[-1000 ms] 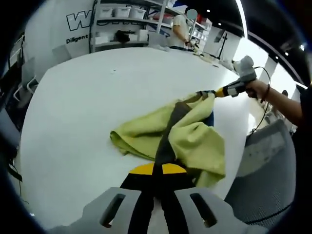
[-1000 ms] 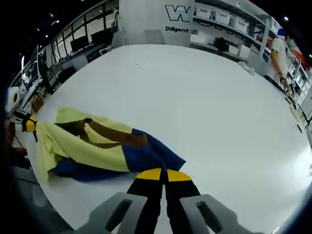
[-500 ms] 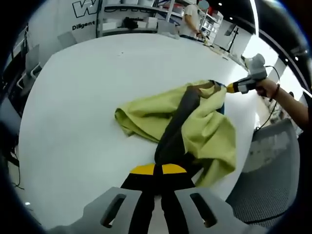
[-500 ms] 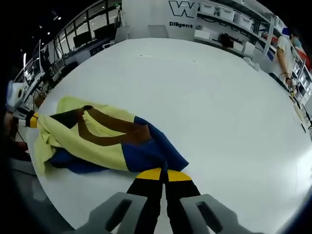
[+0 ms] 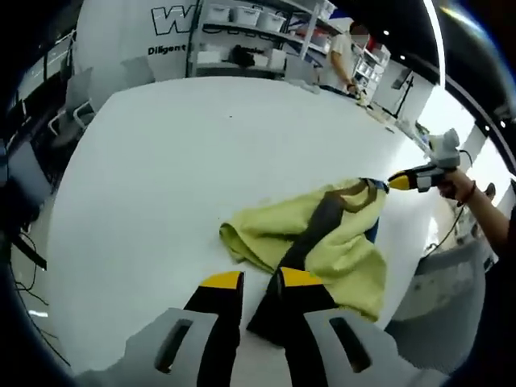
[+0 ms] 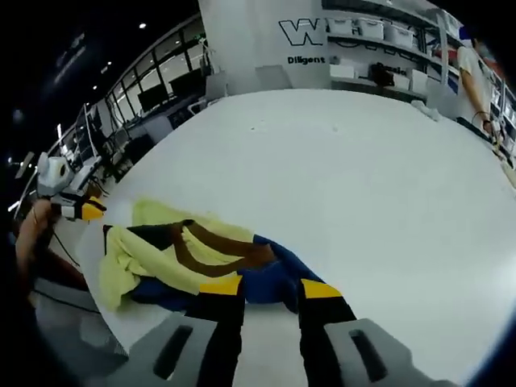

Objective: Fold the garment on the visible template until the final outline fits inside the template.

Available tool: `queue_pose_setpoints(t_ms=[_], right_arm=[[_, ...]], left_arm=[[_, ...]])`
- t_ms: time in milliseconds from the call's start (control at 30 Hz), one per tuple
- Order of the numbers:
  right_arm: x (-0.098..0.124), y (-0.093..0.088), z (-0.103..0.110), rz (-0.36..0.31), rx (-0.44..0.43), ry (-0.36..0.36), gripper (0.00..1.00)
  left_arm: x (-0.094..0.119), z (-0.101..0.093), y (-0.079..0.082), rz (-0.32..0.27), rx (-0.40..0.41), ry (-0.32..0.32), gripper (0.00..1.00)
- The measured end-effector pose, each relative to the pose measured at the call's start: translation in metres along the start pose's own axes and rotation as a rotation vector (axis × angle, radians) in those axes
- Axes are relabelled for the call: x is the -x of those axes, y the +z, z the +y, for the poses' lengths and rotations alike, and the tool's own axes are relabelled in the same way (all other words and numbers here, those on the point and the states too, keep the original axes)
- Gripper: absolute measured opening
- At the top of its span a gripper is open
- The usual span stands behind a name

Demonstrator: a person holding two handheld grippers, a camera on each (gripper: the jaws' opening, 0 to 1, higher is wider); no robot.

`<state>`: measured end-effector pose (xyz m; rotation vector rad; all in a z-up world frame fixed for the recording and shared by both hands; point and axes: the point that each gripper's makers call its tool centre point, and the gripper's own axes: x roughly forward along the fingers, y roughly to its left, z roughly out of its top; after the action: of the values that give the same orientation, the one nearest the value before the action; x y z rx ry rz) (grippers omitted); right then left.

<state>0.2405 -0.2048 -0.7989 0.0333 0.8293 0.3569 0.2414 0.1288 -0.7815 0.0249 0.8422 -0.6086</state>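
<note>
The yellow, brown and blue garment is seen crumpled on the white table, just ahead of the parted left gripper; the right gripper is likewise spread, nothing held; soft, light cloth is judged best pinched at an edge.

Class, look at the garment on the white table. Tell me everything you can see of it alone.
The garment is soft cloth, mostly pale yellow-green, with a dark brown band and, in the right gripper view, a blue part. It lies crumpled in a loose heap, not flat, near the edge of the white table. The left tongs and right tongs are open, their tips at its edges; whether they touch it is unclear.
</note>
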Motion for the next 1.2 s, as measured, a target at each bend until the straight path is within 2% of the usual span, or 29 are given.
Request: queue_pose_setpoints(t_ms=[67,233,333,500,567,600,667,733,1000,1200], right_arm=[[-0.001,0.006,0.000,-0.015,-0.003,0.005,0.20],[-0.012,0.011,-0.001,-0.022,-0.039,0.039,0.18],[-0.020,0.007,0.004,0.018,-0.007,0.066,0.19],[-0.030,0.003,0.000,0.048,-0.010,0.063,0.18],[-0.035,-0.004,-0.002,0.079,-0.015,0.066,0.19],[-0.036,-0.008,-0.003,0.100,0.011,0.067,0.19],[-0.038,-0.013,-0.004,0.122,0.035,0.061,0.18],[-0.041,-0.017,-0.006,0.132,0.041,0.053,0.19],[-0.043,-0.028,-0.012,0.165,0.045,0.052,0.20],[-0.043,-0.033,-0.009,0.174,0.053,0.058,0.12]], left_arm=[[-0.005,-0.006,0.008,-0.017,-0.047,-0.020,0.16],[-0.023,-0.021,0.017,-0.028,-0.037,-0.067,0.17],[-0.038,-0.024,0.016,-0.015,-0.044,-0.080,0.17],[-0.058,-0.026,0.011,0.015,-0.064,-0.072,0.17],[-0.068,-0.027,0.008,0.028,-0.074,-0.079,0.17],[-0.072,-0.028,0.007,0.026,-0.077,-0.078,0.15],[-0.078,-0.027,0.017,-0.046,-0.170,-0.063,0.14],[-0.084,-0.034,0.006,0.001,-0.126,-0.096,0.14],[-0.089,-0.045,-0.003,0.038,-0.147,-0.127,0.13],[-0.090,-0.051,-0.012,0.063,-0.175,-0.142,0.16]])
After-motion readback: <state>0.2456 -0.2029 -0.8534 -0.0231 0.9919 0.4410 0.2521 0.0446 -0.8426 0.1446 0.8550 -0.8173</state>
